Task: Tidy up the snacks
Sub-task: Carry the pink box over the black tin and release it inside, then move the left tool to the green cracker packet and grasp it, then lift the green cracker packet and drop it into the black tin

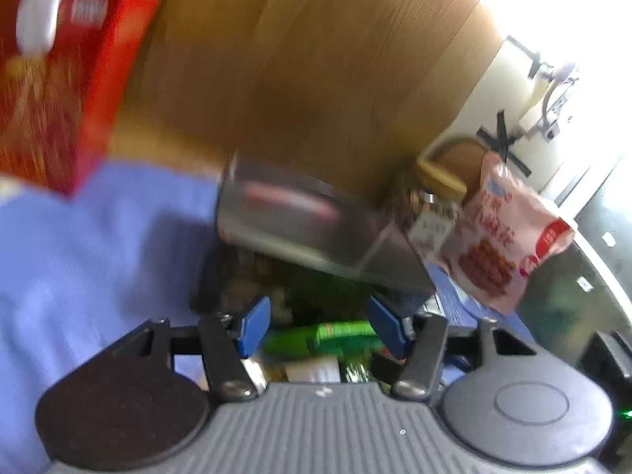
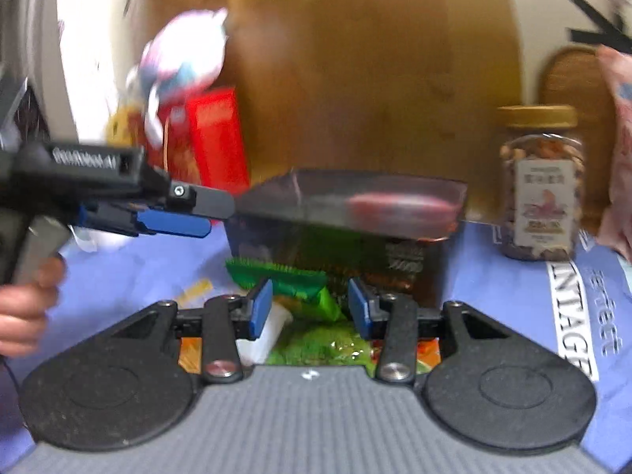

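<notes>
A clear plastic box with a dark lid stands on the blue cloth, with a green snack packet before it. My right gripper is open just above the green packet. My left gripper is open over green packets near the box; in the right wrist view it comes in from the left beside the box. A red carton stands behind, seen also in the left wrist view. Both views are blurred.
A nut jar with a gold lid stands at the right on the blue cloth. A pink snack bag leans by the jar. A white and pink bag lies on the red carton. A wooden panel stands behind.
</notes>
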Demonstrator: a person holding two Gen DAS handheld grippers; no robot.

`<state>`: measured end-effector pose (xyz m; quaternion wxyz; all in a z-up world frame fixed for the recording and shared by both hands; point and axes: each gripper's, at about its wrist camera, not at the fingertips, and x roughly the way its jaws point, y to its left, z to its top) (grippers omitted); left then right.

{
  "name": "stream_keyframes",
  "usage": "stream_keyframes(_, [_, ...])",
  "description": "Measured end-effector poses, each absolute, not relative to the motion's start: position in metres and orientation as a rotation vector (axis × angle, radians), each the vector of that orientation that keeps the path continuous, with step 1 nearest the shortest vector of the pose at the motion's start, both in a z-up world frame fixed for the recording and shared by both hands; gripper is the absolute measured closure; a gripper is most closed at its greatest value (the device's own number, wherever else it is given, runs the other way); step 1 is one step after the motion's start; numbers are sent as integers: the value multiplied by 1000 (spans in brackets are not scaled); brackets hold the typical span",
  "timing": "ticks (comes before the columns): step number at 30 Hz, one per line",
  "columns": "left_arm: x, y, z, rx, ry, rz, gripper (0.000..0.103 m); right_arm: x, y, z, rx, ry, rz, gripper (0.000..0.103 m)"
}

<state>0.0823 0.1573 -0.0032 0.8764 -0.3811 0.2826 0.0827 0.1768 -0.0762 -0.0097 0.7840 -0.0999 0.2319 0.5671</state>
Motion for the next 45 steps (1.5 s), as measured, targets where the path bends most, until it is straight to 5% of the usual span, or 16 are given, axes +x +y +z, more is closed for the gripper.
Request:
stream_keyframes(3, [93,159,-13,-818,670,168,50,181,-53,-17,-282,520,1239,57])
stream_keyframes(6, [100,148,-7,-809,662,170,56,180,-48,-13,-219,562,1263,75])
stream_keyframes(12, [76,103,41,-656,580,104,53,150,-85,16,-124,478,1241,76])
stream_keyframes(20, [40,43,56,-670,634,-96,49,126,-184,15,285,765,1339,77])
stream_keyframes(28, [9,59,41,-689,656,-3,44,125,-208,1,226,740,1125,71])
stream_keyframes(33, [-34,63,18,-689,721,48,41,111,-207,-17,86,709,1230,36])
stream_keyframes(41, [-34,53,-20,-762,801,8,31,80,-152,-42,-364,596,1339,34])
stream_keyframes(43, [-26,53,-30,-776,785,-24,35,79,-147,-48,-384,551,1353,39])
stream_keyframes(45, [-19,45,-30,-752,803,-27,50,81,-142,-49,-370,549,1371,51])
